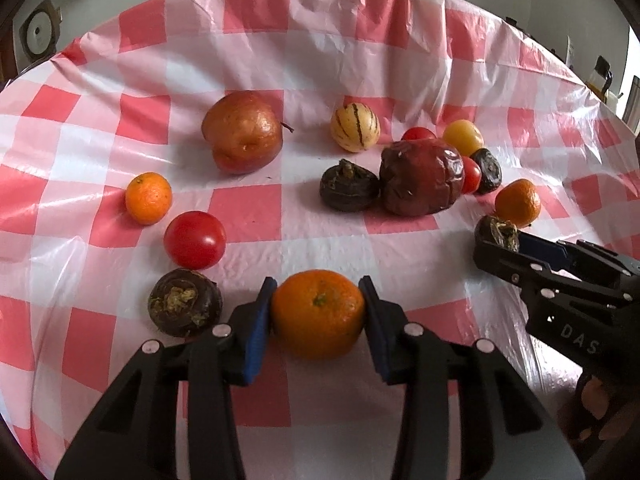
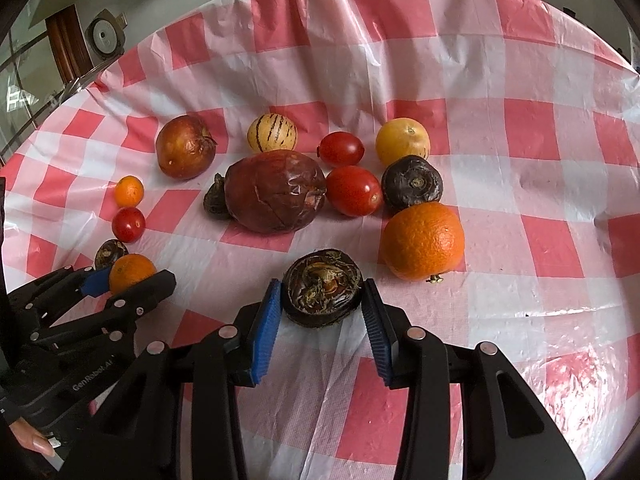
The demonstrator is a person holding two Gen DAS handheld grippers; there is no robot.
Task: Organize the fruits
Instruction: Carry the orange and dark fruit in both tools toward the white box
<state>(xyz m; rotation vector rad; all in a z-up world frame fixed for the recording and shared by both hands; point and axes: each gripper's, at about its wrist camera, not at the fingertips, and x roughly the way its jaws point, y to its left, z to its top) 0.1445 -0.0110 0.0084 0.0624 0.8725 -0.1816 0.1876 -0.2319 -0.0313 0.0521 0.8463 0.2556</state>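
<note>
Two grabs at once here: we've got the left claw (image 1: 318,312) clamped on a tangerine (image 1: 318,314) and the right claw (image 2: 322,304) clamped on a dark chestnut (image 2: 322,286), both low over the counter (image 2: 520,160). Looks like the pick-up step. Next we need to lift clear and carry each over to its own kind without bumping neighbours like the orange (image 2: 423,241).

On the red-checked plastic-covered table (image 2: 520,80), the wrinkled dark-red large fruit (image 2: 276,192) lies centre, the striped pale round melon (image 2: 272,133) behind it, the big round orange (image 2: 423,242) to its right
</note>
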